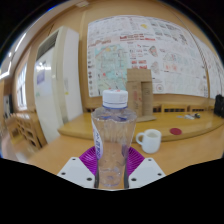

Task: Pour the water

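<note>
The gripper [112, 170] has its two fingers closed in on a clear plastic water bottle [112, 138], which stands upright between them; the purple pads [90, 157] show at either side of the bottle's lower body and appear to press against it, so the jaws are narrowed to the bottle's width and hold it. The bottle has a white cap [115, 98] still on it and a clear ribbed body, and it rises straight up from between the fingertips.

Just beyond the bottle, a little to its right, a white mug [149, 140] sits on the wooden table [185, 155], apart from the bottle. Farther back on the same table stands a brown paper bag [139, 94], upright, behind both bottle and mug. A small red round object [176, 131] lies on the table to the right of the mug, well apart from it.

Behind the table a large printed poster [140, 45] covers the wall, and to the left a white door [52, 70] stands in the pale wall
</note>
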The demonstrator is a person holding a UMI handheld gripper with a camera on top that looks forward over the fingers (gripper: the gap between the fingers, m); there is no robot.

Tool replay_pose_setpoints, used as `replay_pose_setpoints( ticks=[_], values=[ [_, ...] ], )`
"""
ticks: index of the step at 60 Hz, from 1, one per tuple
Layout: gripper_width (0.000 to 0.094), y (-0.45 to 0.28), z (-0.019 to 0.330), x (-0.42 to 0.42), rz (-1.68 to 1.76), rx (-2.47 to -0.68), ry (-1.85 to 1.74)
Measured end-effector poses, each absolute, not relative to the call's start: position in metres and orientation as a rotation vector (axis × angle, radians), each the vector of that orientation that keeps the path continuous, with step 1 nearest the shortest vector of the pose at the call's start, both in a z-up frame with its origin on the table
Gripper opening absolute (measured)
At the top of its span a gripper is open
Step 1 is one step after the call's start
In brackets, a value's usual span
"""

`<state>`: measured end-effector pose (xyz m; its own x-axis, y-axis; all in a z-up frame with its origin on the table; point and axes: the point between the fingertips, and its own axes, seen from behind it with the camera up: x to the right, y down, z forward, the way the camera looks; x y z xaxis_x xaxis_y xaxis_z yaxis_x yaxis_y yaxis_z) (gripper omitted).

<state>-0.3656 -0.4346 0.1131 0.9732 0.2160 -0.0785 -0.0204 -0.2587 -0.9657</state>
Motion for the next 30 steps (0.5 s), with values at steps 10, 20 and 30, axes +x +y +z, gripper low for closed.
replay_pose_setpoints(
  ticks=[10,20,30],
  values=[
    [0.0324,-0.392,0.202,-0.410,0.664,-1.709,0.020],
    [0.0325,-0.343,0.277,-0.425,1.273,-1.527,0.334],
    [0.0324,-0.293,0.307,-0.385,1.810,-1.199,0.725]
  ],
)
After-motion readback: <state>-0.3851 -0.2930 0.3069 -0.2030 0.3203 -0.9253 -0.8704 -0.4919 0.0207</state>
